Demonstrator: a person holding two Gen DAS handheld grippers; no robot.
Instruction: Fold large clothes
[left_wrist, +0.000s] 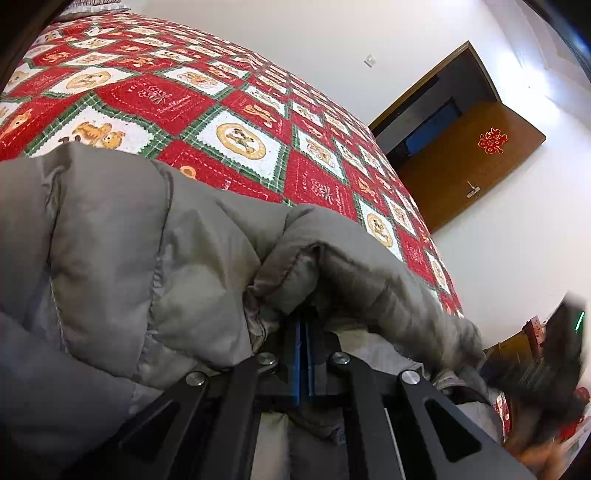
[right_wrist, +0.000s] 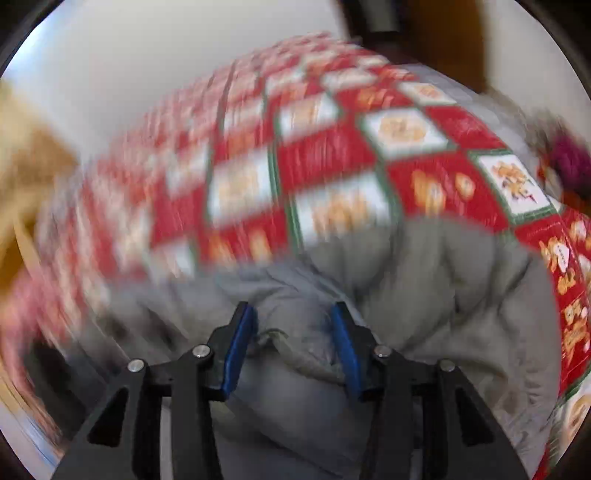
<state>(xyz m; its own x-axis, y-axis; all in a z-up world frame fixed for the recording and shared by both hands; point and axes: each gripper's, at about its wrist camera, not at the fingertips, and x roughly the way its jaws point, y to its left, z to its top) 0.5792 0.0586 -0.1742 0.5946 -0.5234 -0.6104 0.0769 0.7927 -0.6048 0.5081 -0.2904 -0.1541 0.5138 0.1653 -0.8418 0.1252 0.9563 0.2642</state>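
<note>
So the gray puffy jacket (left_wrist: 147, 236) is bunched up at the near edge of the bed, lying on the red, white and green patchwork quilt (left_wrist: 207, 107). The left gripper (left_wrist: 303, 332) has its blue pads squeezed together on a fold of the jacket's edge. The right gripper (right_wrist: 291, 343) has its jaws apart, with jacket fabric sitting between them, pads not pressing it. The right view is pretty smeared. There's a brown door (left_wrist: 476, 166) past the bed.
</note>
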